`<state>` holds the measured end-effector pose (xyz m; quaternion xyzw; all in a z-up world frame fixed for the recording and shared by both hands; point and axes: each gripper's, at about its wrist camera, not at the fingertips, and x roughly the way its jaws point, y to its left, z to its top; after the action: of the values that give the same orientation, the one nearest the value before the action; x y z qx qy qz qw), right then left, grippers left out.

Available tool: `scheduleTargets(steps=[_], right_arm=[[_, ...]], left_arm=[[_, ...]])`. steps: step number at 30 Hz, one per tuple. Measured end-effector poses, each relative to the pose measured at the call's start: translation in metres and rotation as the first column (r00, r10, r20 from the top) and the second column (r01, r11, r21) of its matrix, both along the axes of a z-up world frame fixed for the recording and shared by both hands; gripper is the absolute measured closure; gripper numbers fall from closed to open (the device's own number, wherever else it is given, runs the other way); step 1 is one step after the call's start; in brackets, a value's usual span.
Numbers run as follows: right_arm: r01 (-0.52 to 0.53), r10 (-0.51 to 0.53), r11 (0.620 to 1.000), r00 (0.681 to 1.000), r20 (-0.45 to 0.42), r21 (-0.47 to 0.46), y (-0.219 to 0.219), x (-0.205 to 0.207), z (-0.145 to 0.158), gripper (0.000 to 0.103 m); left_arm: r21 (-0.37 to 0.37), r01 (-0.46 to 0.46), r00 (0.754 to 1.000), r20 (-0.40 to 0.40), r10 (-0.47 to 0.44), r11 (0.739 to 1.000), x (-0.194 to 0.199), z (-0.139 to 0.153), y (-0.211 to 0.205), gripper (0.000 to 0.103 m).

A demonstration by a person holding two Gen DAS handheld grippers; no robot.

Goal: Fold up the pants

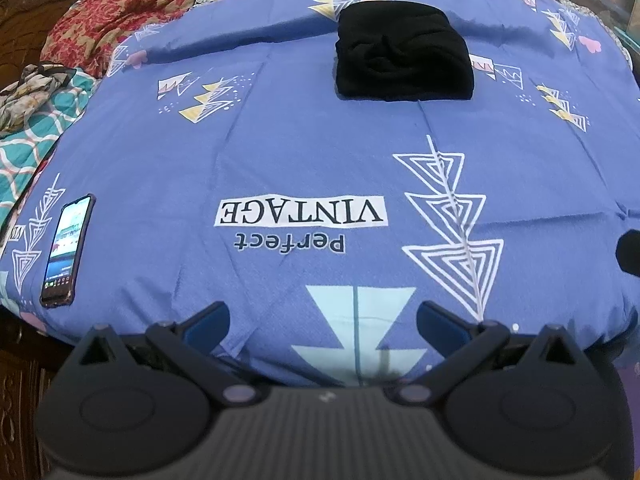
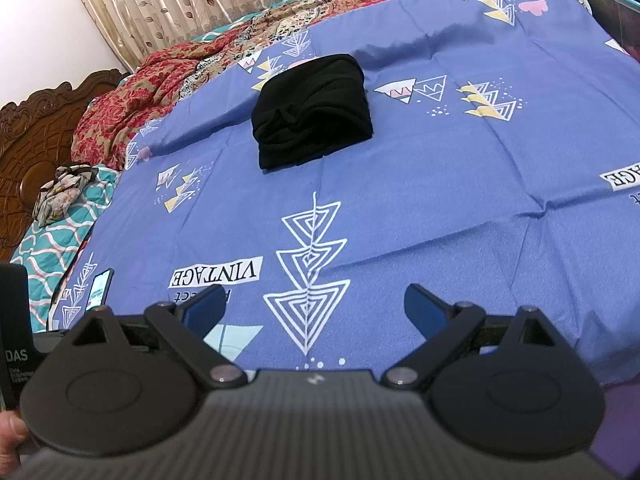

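The black pants (image 1: 404, 54) lie folded into a compact rectangular bundle on the blue patterned bedsheet (image 1: 280, 152), far from both grippers. The same black pants (image 2: 314, 112) show in the right wrist view, above centre. My left gripper (image 1: 322, 322) hovers open over the near edge of the bed, nothing between its blue-padded fingers. My right gripper (image 2: 316, 306) is also open and empty, low over the sheet (image 2: 440, 200) near the front edge. A dark edge of the other gripper (image 1: 630, 252) shows at the far right of the left wrist view.
A phone (image 1: 66, 254) with a lit screen lies on the sheet at the left; the phone (image 2: 100, 288) also shows in the right wrist view. Red patterned bedding (image 1: 116, 12) and a teal quilt (image 1: 28, 148) bunch at the far left by the carved wooden headboard (image 2: 36, 128).
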<state>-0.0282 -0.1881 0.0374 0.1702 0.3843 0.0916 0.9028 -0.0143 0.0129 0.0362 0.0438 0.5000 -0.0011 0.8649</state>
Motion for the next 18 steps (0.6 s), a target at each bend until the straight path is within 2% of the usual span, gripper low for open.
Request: scheduleTargets(steps=[18], right_arm=[[0.0,0.0,1.0,1.0,0.0,0.0,-0.0004,0.0004,0.0004,0.006]], left_arm=[[-0.002,0.005,1.0,-0.005,-0.005,1.0,0.0005,-0.0009,-0.0004,0.0]])
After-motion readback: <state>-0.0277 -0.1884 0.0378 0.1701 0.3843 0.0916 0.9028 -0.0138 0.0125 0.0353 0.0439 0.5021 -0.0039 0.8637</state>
